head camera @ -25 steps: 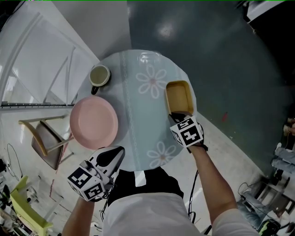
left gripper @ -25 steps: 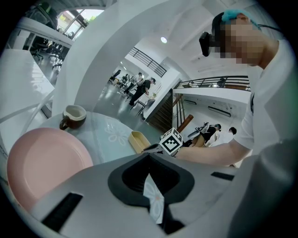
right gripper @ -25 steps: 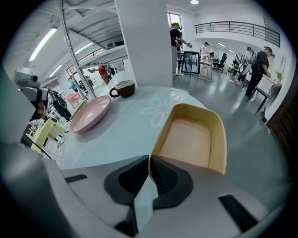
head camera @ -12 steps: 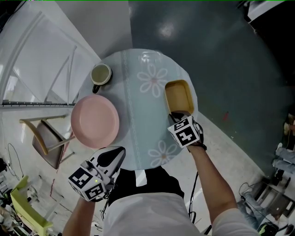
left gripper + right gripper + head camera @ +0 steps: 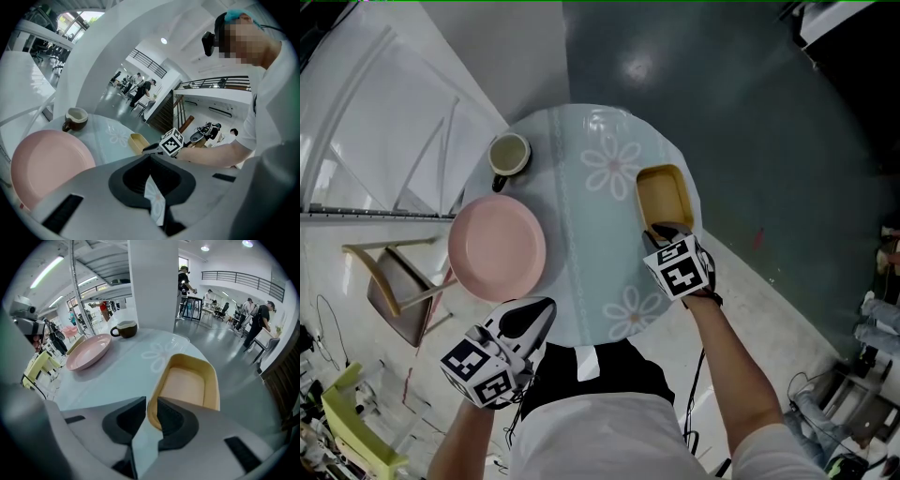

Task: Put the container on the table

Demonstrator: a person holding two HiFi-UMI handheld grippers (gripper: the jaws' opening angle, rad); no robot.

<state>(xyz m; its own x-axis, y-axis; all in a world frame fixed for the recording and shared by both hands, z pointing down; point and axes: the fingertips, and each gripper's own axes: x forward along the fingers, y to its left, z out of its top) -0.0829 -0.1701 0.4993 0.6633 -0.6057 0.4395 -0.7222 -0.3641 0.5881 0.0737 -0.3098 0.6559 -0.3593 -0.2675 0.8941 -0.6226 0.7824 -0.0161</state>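
Note:
The yellow rectangular container [image 5: 664, 195] rests on the right side of the round glass table [image 5: 581, 244], which has flower prints. My right gripper [image 5: 662, 231] is at the container's near end. In the right gripper view the jaws straddle the near rim of the container [image 5: 187, 385], and the right gripper [image 5: 151, 411] is shut on that rim. My left gripper [image 5: 539, 314] hovers off the table's near left edge, shut with nothing in it. In the left gripper view the tips of the left gripper [image 5: 150, 157] meet, and the container [image 5: 137, 142] lies beyond them.
A pink plate [image 5: 497, 247] lies on the table's left side. A cup [image 5: 508, 154] stands behind it at the far left. A wooden chair [image 5: 389, 281] is on the floor to the left. Dark floor lies to the table's right.
The container stays in the same spot on the table. My right gripper has barely shifted at its near rim. The left gripper has not moved.

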